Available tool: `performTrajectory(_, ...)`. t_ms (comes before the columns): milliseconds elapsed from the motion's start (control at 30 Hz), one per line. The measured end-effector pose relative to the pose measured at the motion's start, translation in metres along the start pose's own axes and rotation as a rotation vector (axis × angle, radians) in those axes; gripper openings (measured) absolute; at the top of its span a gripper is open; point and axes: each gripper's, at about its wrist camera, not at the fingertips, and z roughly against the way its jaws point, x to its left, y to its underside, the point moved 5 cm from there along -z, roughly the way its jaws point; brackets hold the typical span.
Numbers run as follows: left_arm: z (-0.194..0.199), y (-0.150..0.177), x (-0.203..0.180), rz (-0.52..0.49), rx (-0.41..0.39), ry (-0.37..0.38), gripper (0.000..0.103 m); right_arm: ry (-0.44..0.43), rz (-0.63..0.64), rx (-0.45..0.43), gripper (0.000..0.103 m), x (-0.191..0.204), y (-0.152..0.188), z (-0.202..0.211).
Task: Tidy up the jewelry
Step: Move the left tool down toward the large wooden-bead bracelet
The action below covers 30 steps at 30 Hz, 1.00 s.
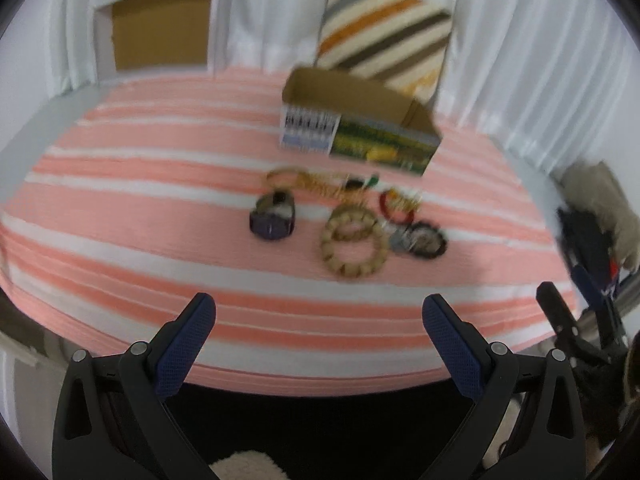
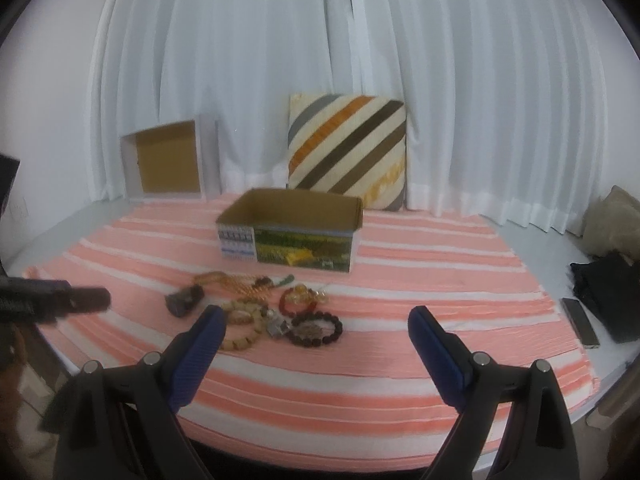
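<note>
Pink-and-white striped cloth carries the jewelry pile at centre frame, just in front of the open cardboard box. Left gripper and right gripper both hover low in frame, fingers spread wide, gripping nothing.

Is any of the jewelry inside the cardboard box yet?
No. The box looks empty inside, and the jewelry lies on the striped cloth in front of it.
</note>
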Motion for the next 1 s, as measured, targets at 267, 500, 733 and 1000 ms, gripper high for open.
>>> performTrajectory(267, -0.077, 0.011, -0.007, -0.121, 0.017, -0.082, 0.103, -0.058, 0.015, 0.203, 0.094, -0.002, 0.064, -0.078)
performTrajectory(500, -0.132, 0.012, 0.004, -0.113, 0.085, -0.127, 0.102, -0.025, 0.022, 0.342, 0.094, -0.002, 0.092, -0.121)
performTrajectory(733, -0.137, 0.014, 0.003, -0.168, 0.014, -0.12, 0.103, -0.062, -0.012, 0.389, 0.101, -0.007, 0.092, -0.139)
performTrajectory(1000, -0.142, 0.003, 0.005, -0.16, 0.067, -0.087, 0.103, -0.06, -0.011, 0.441, 0.103, -0.006, 0.082, -0.158)
